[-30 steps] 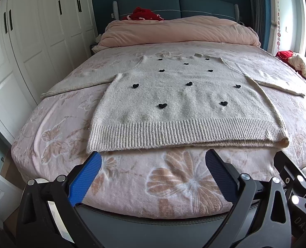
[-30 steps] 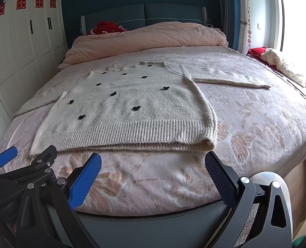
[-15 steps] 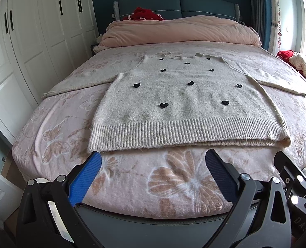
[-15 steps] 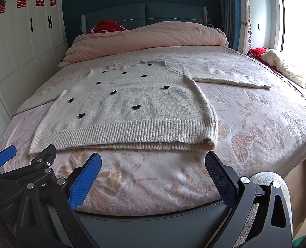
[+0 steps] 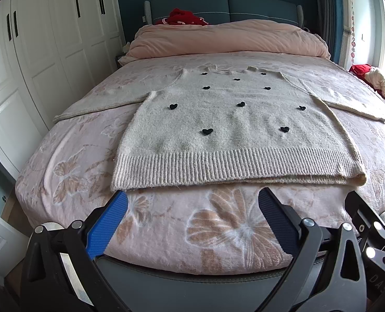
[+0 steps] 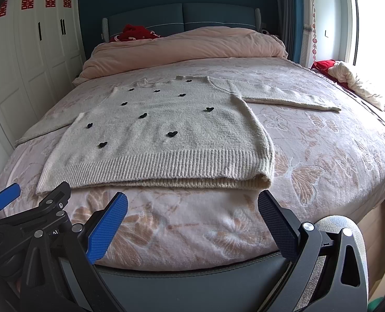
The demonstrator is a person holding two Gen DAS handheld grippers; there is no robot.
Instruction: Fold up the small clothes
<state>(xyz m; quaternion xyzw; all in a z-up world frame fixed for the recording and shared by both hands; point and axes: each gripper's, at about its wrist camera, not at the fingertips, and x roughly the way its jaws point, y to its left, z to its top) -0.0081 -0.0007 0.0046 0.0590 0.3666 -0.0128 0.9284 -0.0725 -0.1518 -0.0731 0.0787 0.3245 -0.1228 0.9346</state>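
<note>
Both grippers, left gripper (image 5: 192, 205) and right gripper (image 6: 192, 205), spread wide, empty; sweater (image 5: 234, 130) back layer hidden.

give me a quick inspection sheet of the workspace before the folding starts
surface: bed with a pink butterfly-print blanket, foot edge nearest the cameras
job's things: cream sweater with black hearts lies flat, face up, ribbed hem toward the cameras, both sleeves spread outward; not yet folded
clutter: pink duvet bunched at the headboard end, red fabric behind it, a pale bundle at the bed's window side
grippers: left gripper and right gripper both open, over the foot of the bed, short of the hem, holding nothing
cables: nothing seen
surroundings: white wardrobe with red paper cutouts on one side, window on the other, blue headboard
</note>
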